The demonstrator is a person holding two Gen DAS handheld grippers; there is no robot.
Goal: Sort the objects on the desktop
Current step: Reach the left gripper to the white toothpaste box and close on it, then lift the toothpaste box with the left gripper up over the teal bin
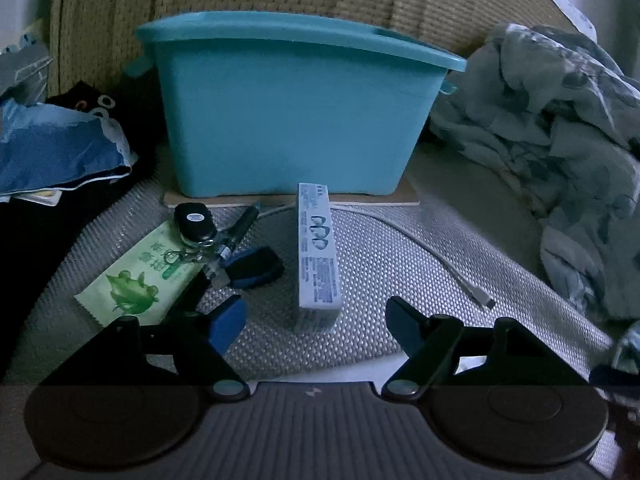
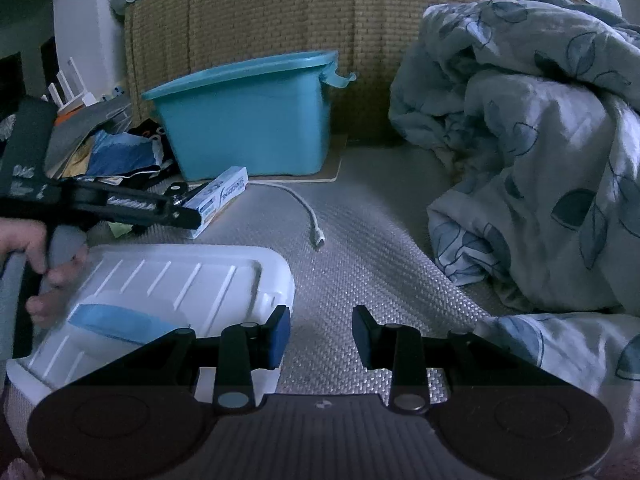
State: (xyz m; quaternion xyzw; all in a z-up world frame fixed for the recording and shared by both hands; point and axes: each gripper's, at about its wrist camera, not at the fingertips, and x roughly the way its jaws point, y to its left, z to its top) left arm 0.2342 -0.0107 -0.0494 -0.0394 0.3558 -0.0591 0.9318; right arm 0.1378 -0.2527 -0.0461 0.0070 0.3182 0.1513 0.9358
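While the left gripper [image 1: 316,326] gapes empty, toothpaste box [image 1: 316,256] just ahead between its fingers, untouched.

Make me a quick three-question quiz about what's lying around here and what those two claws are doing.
1. True or false: the toothpaste box lies inside the teal tub.
2. Which item has the key fob partly resting on it? A) the green packet B) the white cable C) the blanket
3. Fill in: the left claw is ____, with the near end of the box between its fingers, untouched.

Key: 1 false, it lies on the mat in front of the tub; 2 A; 3 open. The right claw is open too, holding nothing.
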